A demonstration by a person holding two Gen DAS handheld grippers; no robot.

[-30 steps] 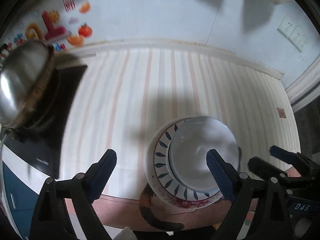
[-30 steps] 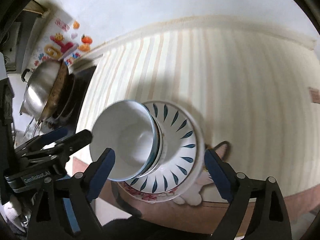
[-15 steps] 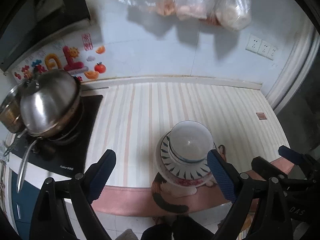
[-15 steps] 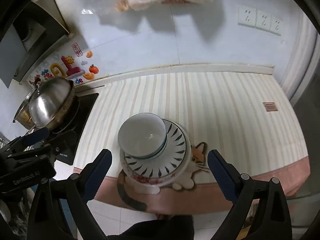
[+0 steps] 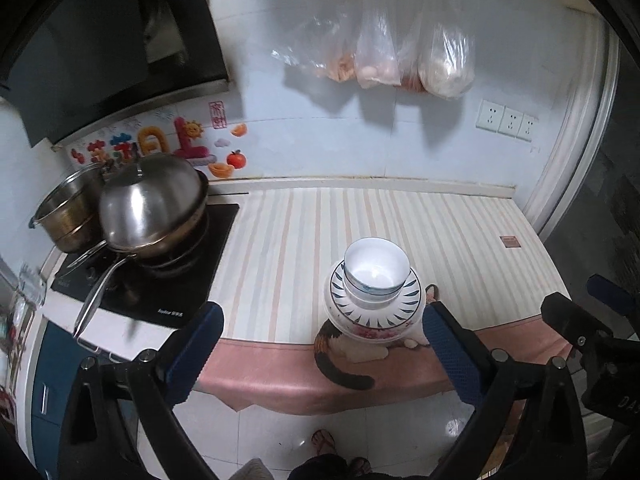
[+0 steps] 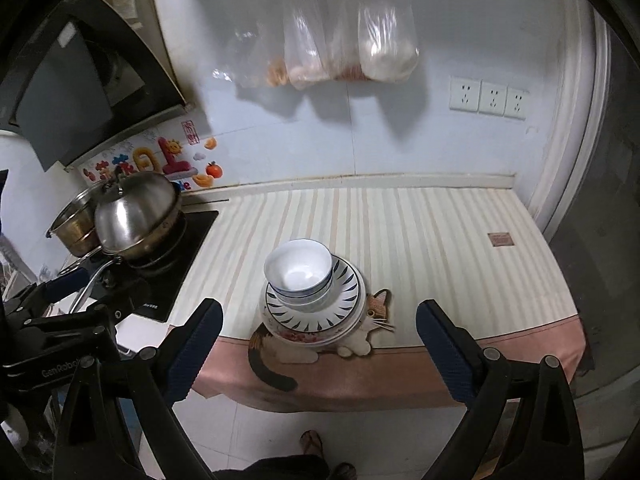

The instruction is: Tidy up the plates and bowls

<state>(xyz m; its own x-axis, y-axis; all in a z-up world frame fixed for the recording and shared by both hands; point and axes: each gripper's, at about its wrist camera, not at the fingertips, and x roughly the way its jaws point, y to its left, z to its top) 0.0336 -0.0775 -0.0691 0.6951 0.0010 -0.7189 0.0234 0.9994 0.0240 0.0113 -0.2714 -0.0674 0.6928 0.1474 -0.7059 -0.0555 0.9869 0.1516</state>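
Between the spread blue pads of the left gripper nothing is held; the jaws stand wide apart and empty, raised above the counter's near edge. The right gripper is likewise released, its pads framing the same scene with nothing between them.

Forward of both sets of fingers, and below them, stands the stack: a white bowl with a blue rim band, nested in a second bowl, seated on a blue-petal plate, which rests on further plates, the lowest with a red floral edge. The stack sits on a cat-shaped mat at the front edge of the striped counter.

In the left wrist view the stack lies toward the right pad; in the right wrist view it lies left of centre, so it stands between the two grippers, roughly equally near to each. The stack's axis is vertical, bowl openings upward. By appearance the stacking is complete.

Well to the left stand a lidded pan and a pot on the hob.
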